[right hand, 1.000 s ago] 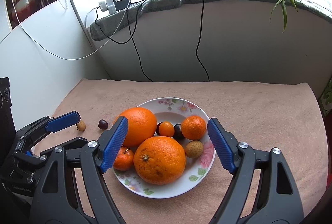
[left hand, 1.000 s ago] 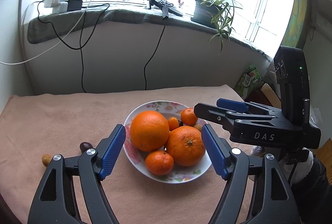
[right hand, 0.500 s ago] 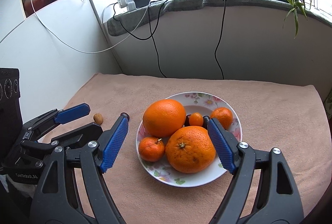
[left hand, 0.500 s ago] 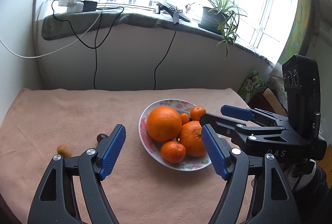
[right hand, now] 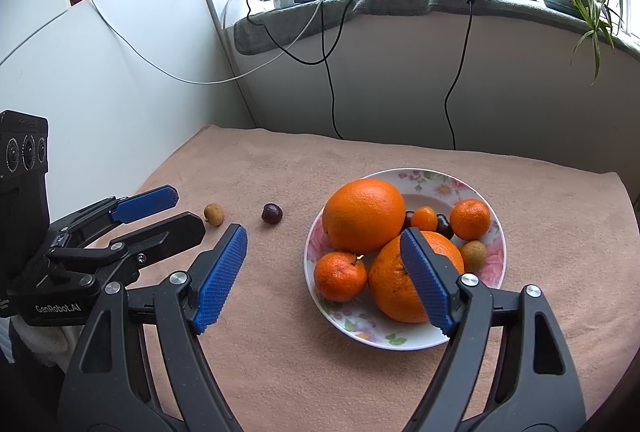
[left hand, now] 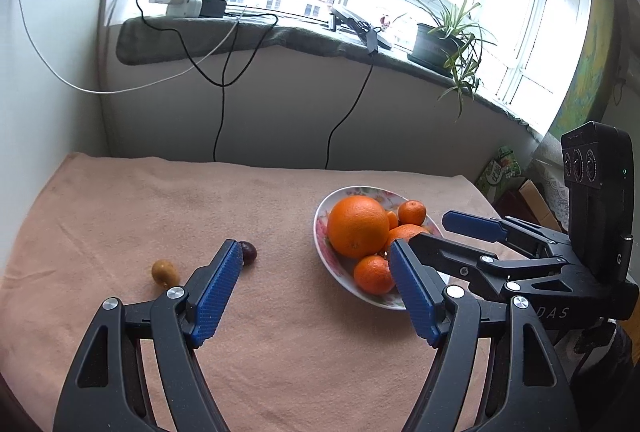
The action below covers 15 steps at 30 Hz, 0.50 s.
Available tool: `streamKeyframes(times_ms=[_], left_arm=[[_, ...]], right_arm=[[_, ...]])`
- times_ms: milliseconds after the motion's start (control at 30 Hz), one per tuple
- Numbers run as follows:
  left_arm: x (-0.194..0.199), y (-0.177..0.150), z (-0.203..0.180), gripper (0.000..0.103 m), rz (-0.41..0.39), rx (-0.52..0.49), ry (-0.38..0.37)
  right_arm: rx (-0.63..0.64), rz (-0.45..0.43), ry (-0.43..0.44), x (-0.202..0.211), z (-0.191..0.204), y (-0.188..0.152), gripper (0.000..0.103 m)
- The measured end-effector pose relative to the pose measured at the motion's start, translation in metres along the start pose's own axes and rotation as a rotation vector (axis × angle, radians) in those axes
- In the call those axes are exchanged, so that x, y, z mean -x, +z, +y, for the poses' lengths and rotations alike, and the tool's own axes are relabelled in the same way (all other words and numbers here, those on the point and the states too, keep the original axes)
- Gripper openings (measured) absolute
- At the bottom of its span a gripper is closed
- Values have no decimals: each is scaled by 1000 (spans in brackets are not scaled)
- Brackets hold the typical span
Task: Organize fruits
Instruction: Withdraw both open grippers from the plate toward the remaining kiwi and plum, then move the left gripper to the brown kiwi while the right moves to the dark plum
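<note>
Left gripper [left hand: 316, 296] and right gripper [right hand: 324, 276] hover released over the worktop [right hand: 560, 200]; a dark cherry [right hand: 272, 212], probably soft and light, lies beside the plate [right hand: 486, 272], best pinched gently across its middle.

Bare cloth [right hand: 360, 372] ahead; plate [right hand: 404, 342] blocks the right.

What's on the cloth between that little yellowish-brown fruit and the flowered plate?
One dark cherry lies between the yellowish-brown fruit and the flowered plate. The rest is bare pink cloth. The right wrist view shows it best.
</note>
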State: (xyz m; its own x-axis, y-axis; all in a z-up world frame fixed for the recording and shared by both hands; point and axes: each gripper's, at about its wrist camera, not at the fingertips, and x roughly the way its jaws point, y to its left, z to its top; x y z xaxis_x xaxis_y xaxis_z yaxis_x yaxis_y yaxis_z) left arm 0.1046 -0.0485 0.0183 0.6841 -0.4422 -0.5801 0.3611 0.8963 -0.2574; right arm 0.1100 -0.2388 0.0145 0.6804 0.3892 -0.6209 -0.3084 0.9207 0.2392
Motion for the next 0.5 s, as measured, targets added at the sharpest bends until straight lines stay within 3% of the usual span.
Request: streamKeyframes(times_ms=[500], left_arm=[[9, -29, 73, 76, 30, 103, 121]], right_arm=[[72, 69, 55, -24, 39, -17, 82]])
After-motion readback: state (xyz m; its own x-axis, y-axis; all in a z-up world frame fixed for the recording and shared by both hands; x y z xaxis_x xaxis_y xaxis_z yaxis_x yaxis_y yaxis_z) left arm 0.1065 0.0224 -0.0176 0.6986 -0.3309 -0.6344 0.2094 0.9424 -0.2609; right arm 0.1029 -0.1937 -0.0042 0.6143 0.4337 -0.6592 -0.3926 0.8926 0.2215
